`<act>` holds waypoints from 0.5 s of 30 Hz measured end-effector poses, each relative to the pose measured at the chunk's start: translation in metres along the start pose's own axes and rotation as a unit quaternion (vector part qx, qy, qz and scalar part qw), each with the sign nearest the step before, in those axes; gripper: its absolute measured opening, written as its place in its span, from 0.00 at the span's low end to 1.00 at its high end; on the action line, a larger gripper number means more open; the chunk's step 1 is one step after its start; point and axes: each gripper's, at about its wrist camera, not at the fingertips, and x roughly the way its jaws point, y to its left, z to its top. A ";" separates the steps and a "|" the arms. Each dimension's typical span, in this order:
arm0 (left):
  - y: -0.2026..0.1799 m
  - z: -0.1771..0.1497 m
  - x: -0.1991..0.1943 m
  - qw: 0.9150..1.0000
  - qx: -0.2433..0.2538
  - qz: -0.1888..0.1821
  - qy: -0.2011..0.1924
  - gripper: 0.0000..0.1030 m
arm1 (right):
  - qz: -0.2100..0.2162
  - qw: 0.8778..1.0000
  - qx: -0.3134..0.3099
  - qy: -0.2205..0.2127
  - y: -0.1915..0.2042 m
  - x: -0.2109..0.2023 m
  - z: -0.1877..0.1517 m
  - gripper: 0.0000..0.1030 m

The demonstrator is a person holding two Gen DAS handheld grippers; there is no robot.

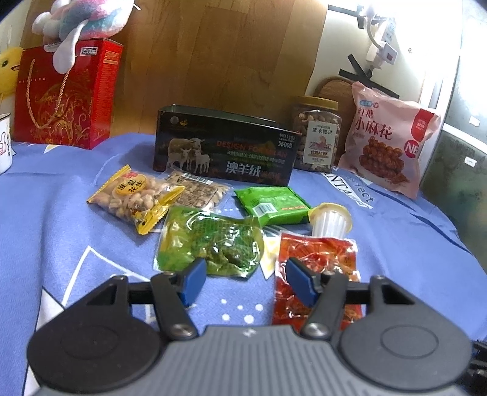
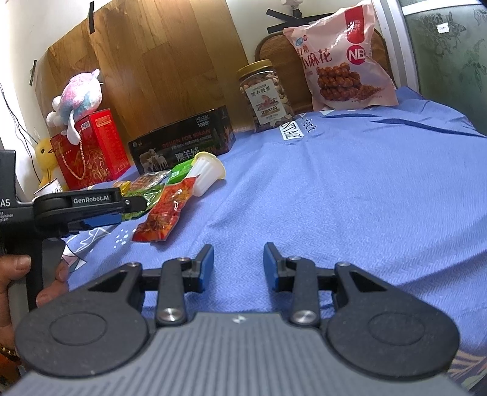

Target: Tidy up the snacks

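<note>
1. Two fisheye views are given over a blue cloth point(image 1: 61, 219); the black tin box with the sheep picture point(image 1: 223, 149) is taken as the landmark.
2. Only in the left wrist view are the two peanut packets seen plainly: a yellow-edged peanut packet point(image 1: 135, 198) in front of the box toward its left end, and a clear peanut packet with a barcode point(image 1: 197, 190) just beside it, directly before the box.
3. Also spread out there are a flat green packet point(image 1: 272, 204) in front of the box's right end, a green pickle pouch point(image 1: 210, 243) nearer the camera, a white ribbed jelly cup point(image 1: 330, 220) lying on its side, and a red spicy-snack pouch point(image 1: 316, 265) nearest.
4. Only in the right wrist view is the bare stretch of cloth to the right of the box shown, along with a hand point(image 2: 18, 283) gripping the other tool's handle.
5. A nut jar point(image 1: 316, 134) and a pink bag of fried dough twists point(image 1: 389, 140) are seen right of the box in both views; a red gift box point(image 1: 64, 97) under a plush toy point(image 1: 82, 21) stands to its left.
6. The left gripper point(image 1: 243, 281) is held with jaws spread about halfway; nothing is pinched, the green pouch and red pouch lying under its tips.
7. The right gripper point(image 2: 239, 262) is held with jaws partly apart and empty, over bare cloth, well clear of the box.
</note>
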 end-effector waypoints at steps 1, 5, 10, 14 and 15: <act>-0.001 0.000 0.000 1.000 0.002 0.000 0.000 0.57 | 0.000 1.000 0.000 0.001 0.000 0.000 0.000 0.38; 0.000 0.000 -0.002 1.000 0.001 -0.002 -0.006 0.57 | -0.002 1.000 0.002 0.002 0.001 0.000 0.001 0.38; 0.001 0.000 -0.002 1.000 0.000 -0.004 -0.004 0.57 | -0.006 1.000 -0.001 0.001 0.003 0.001 0.000 0.38; 0.001 -0.001 -0.004 1.000 0.001 -0.003 -0.010 0.57 | -0.007 1.000 -0.004 0.002 0.003 0.001 0.001 0.38; 0.001 -0.001 -0.005 1.000 0.000 -0.003 -0.012 0.57 | -0.008 1.000 -0.004 0.001 0.003 0.001 0.000 0.38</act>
